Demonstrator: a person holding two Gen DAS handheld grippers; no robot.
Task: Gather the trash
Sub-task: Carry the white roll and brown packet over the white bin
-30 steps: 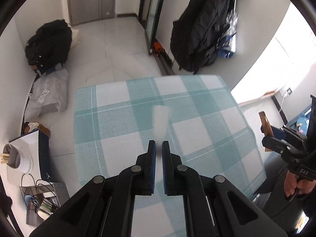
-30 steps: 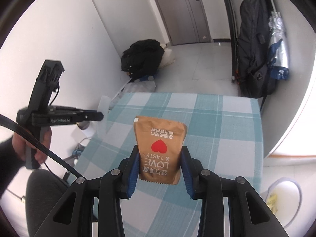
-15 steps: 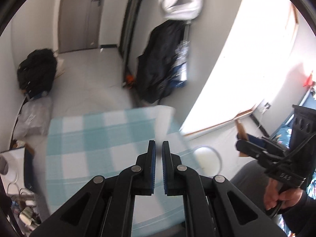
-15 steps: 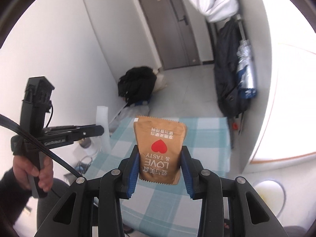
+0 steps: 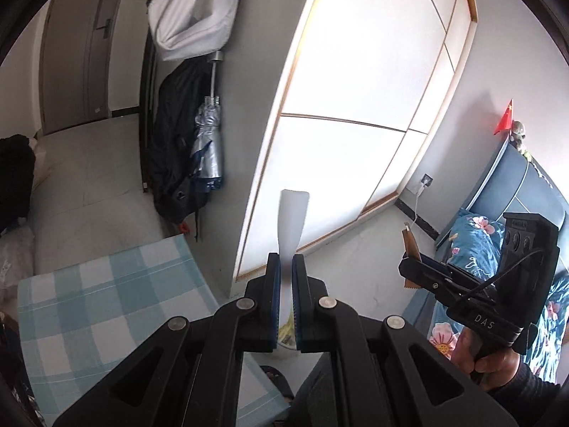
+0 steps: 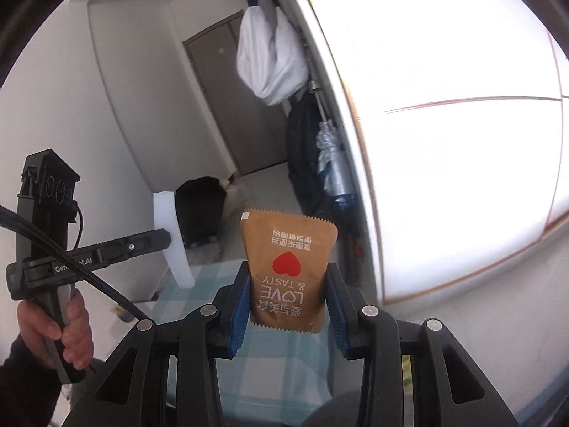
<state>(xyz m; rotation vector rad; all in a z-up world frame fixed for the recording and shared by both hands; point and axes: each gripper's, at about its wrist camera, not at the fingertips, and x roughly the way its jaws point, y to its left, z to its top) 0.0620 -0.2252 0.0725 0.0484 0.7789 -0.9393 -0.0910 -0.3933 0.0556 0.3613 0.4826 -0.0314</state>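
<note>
My left gripper (image 5: pixel 285 267) is shut on a flat white plastic strip (image 5: pixel 292 220) that sticks out past the fingertips; it also shows in the right wrist view (image 6: pixel 172 238). My right gripper (image 6: pixel 288 277) is shut on a brown snack packet (image 6: pixel 287 270) with a red heart and "LOVE & TASTY" on it. The packet's edge shows in the left wrist view (image 5: pixel 411 249). Both grippers are held up in the air, to the right of the teal checked table (image 5: pixel 106 299).
A white bin rim (image 5: pixel 286 338) shows on the floor below the left fingers. A black backpack and folded silver umbrella (image 5: pixel 208 149) hang by the wall. A bright window (image 5: pixel 355 89) and a bed with floral cover (image 5: pixel 476 235) lie to the right.
Both grippers have lifted and swung right, away from over the table toward the window. Each keeps its hold on its item.
</note>
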